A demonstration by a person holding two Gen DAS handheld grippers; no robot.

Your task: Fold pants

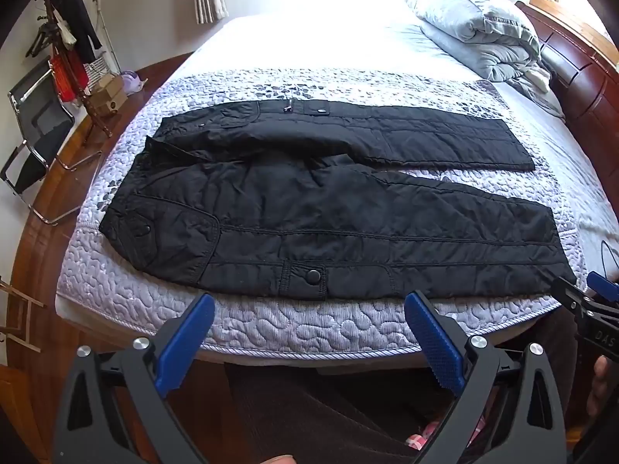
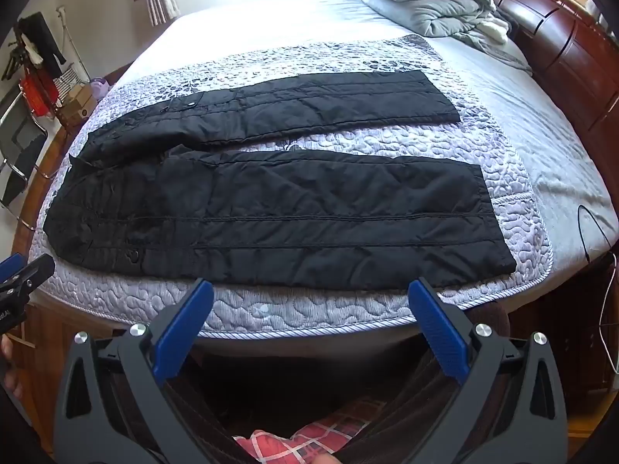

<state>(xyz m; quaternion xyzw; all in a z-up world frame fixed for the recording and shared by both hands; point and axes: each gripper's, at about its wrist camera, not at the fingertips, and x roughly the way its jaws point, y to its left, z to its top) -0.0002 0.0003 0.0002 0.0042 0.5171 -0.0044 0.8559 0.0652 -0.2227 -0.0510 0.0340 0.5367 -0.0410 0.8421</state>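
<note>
Black quilted pants (image 1: 329,212) lie spread flat on the bed (image 1: 271,324), on its patterned lilac cover, long axis running across in front of both grippers, waist to the left, leg ends to the right. The near leg runs along the bed's front edge. The left gripper (image 1: 309,332) hangs nearer the waist, the right gripper (image 2: 309,324) nearer the leg ends. Both stand wide and empty, short of the cloth, tilted steeply down.
</note>
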